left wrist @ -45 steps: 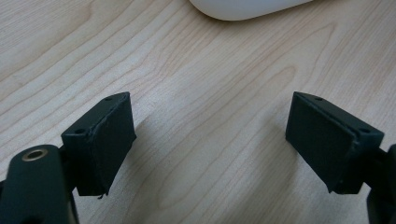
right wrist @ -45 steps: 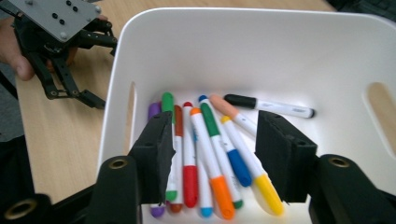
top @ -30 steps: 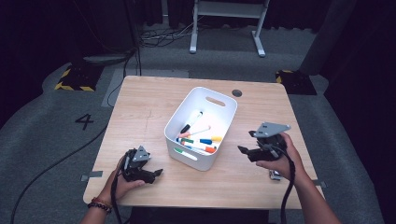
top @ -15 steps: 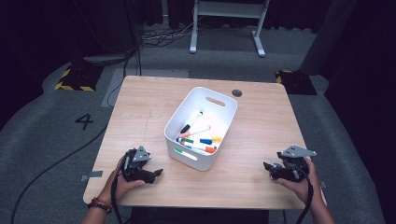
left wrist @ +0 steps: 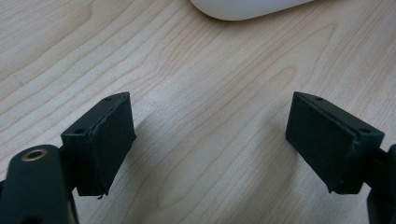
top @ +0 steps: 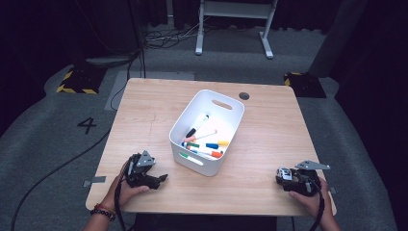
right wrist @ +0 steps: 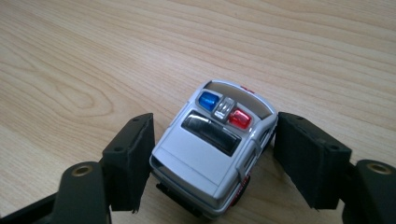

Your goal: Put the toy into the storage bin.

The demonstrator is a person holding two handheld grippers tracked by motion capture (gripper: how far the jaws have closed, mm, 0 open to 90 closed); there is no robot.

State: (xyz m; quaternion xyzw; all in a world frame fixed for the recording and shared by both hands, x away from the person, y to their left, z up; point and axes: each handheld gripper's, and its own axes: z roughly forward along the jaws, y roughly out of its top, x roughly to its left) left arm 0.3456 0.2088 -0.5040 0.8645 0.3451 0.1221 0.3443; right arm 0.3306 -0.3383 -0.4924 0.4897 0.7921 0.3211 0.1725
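Toy police car [right wrist: 217, 156], silver-white with a dark roof window and a blue and a red light on top, sits on the worktop [top: 269, 144] between the jaws of your right claw [right wrist: 212, 158], which have just been closing; both pads look against its sides. Your left claw [left wrist: 210, 140] gapes wide over bare wood, a white bin [top: 230, 103] of coloured markers [top: 204, 144] just ahead of it.

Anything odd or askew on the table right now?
Nothing damaged or spilled. The small grey toy police car sits skewed between the right gripper's jaws. The coloured markers lie jumbled in the white plastic bin.
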